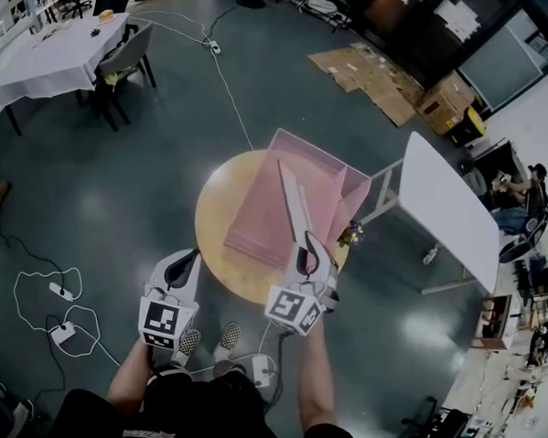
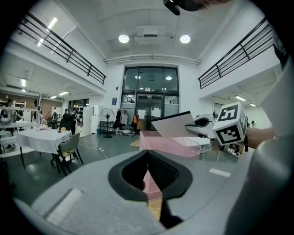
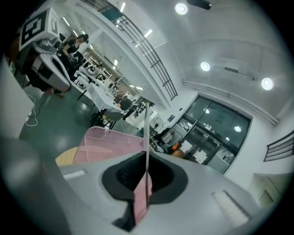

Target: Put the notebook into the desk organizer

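The pink mesh desk organizer [image 1: 260, 219] stands on a round wooden table [image 1: 217, 216]. My right gripper [image 1: 305, 250] is shut on the near end of a thin notebook [image 1: 292, 199], held on edge and reaching out over the organizer. In the right gripper view the notebook's edge [image 3: 146, 137] rises straight up from between the jaws [image 3: 146, 172], with the organizer [image 3: 110, 144] beyond. My left gripper [image 1: 186, 260] hangs at the table's near left edge, shut and holding nothing. Its own view looks past the closed jaws [image 2: 147, 153] to the organizer [image 2: 170, 144], the notebook [image 2: 177, 124] and the right gripper [image 2: 204, 125].
A small bunch of flowers [image 1: 351, 234] sits at the table's right edge. A white folding table [image 1: 448, 209] stands close on the right. Cables and power strips [image 1: 58, 298] lie on the floor at the left. Flattened cardboard [image 1: 377, 80] and a cloth-covered table [image 1: 59, 55] stand farther off.
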`<state>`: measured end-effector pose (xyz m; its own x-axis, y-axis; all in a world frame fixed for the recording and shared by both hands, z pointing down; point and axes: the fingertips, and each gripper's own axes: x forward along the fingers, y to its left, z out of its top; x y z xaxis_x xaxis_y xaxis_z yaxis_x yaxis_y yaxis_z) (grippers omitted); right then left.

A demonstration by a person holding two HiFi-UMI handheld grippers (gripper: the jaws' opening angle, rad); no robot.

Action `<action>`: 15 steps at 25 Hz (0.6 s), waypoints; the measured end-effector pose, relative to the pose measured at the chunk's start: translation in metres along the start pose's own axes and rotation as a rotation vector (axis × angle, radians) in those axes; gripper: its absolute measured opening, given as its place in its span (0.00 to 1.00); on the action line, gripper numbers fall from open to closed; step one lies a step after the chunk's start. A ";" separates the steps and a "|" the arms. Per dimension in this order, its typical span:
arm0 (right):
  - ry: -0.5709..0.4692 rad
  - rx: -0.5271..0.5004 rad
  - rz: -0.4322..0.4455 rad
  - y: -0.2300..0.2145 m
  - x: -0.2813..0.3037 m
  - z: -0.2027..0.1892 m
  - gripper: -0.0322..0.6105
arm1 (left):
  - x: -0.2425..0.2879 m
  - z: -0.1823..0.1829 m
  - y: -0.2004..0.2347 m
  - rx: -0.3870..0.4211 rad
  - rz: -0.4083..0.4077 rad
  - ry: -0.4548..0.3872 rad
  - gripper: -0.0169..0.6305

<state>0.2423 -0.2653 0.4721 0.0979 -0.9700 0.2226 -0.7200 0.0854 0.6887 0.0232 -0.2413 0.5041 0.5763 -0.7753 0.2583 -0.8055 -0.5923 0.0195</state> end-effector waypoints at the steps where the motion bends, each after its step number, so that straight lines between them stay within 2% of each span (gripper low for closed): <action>1: 0.005 -0.023 0.003 0.003 0.004 -0.003 0.07 | 0.000 -0.001 0.001 0.000 0.002 0.000 0.04; 7: 0.077 -0.159 0.055 0.015 0.021 -0.004 0.07 | 0.001 -0.012 0.010 -0.025 0.013 0.023 0.04; 15: 0.116 -0.340 0.081 0.029 0.037 -0.010 0.07 | 0.006 -0.013 0.011 -0.030 0.010 0.019 0.04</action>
<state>0.2318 -0.2967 0.5070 0.1416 -0.9263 0.3491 -0.4610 0.2504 0.8513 0.0161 -0.2499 0.5189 0.5655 -0.7770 0.2766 -0.8154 -0.5771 0.0459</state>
